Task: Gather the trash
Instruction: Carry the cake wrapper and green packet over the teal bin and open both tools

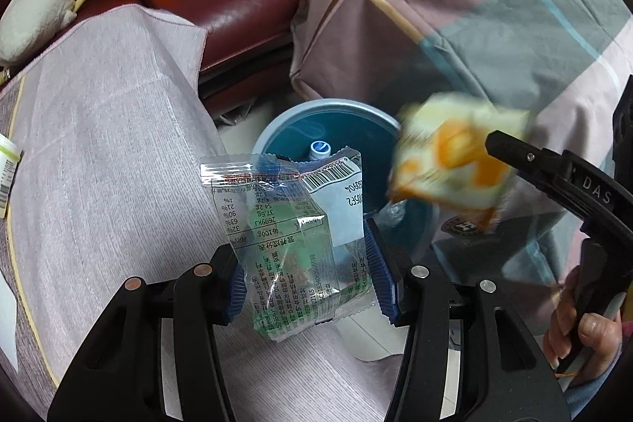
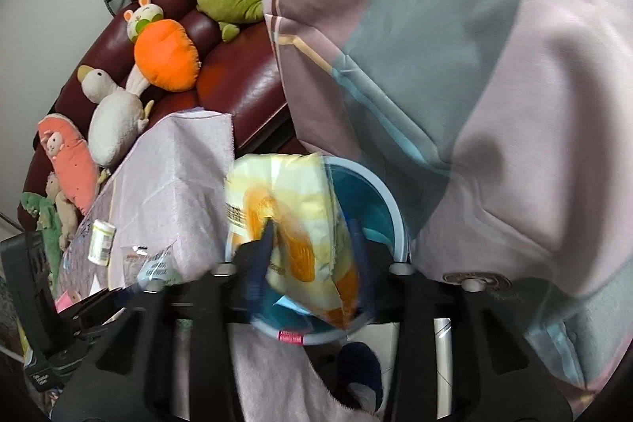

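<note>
Two wrappers are at the drop step; the right gripper (image 2: pixel 312 244), angled down, stands parted, its yellow-orange packet (image 2: pixel 300 224) blurred and apparently loose between the jaws over the blue bin (image 1: pixel 328 113). The left gripper (image 1: pixel 304 275), tilted steeply down, clamps a clear wrapper (image 1: pixel 292 232) beside the tabletop (image 1: pixel 99 145); it likely needs shifting over the bin, then opening.

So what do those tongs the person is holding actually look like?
Both are black plastic. The left tongs have ribbed blue pads and round metal pivot pins. The right tongs look the same, with "DAS" lettered in white along one arm.
</note>
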`<state>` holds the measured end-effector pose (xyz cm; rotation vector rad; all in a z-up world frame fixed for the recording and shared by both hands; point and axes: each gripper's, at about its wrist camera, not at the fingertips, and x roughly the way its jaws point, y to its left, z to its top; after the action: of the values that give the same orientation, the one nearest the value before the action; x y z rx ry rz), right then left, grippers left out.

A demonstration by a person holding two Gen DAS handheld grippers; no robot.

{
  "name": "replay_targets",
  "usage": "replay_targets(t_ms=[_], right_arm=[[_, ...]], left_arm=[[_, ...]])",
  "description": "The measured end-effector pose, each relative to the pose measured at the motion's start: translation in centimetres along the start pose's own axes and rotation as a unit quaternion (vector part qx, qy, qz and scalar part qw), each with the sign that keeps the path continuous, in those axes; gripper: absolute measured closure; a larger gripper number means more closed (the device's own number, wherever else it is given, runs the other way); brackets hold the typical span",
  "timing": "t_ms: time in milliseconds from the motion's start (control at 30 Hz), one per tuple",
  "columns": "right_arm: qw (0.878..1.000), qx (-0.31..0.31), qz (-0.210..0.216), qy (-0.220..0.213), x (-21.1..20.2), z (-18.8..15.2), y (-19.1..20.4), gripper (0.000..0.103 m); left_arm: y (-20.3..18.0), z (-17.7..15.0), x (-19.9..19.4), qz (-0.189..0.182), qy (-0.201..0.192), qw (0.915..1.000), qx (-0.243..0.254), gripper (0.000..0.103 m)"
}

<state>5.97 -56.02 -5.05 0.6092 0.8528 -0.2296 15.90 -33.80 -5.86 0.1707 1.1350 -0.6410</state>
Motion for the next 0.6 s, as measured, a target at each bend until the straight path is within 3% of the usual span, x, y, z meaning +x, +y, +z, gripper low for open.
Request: replay_targets(t_ms=[200,267,600], right_arm=[[1.000,0.003,-0.007,0.010,1.6,0.2,-0.4,0.043],[1.000,0.005,-0.013,0.010,1.8,0.2,-0.5,0.035],[1.000,0.003,-0.028,0.010,1.2,0.2,-0.6,0.029]], left_arm=[[0.6,0.3,1.3,-0.003,0.010,0.9999,-0.004,0.050],[0.6,0.3,1.8,-0.005,0.013,0.9999,-0.005,0.050],[-0.1,0.5,2.7,-0.016,0.016,0.9997,0.004,0.049]])
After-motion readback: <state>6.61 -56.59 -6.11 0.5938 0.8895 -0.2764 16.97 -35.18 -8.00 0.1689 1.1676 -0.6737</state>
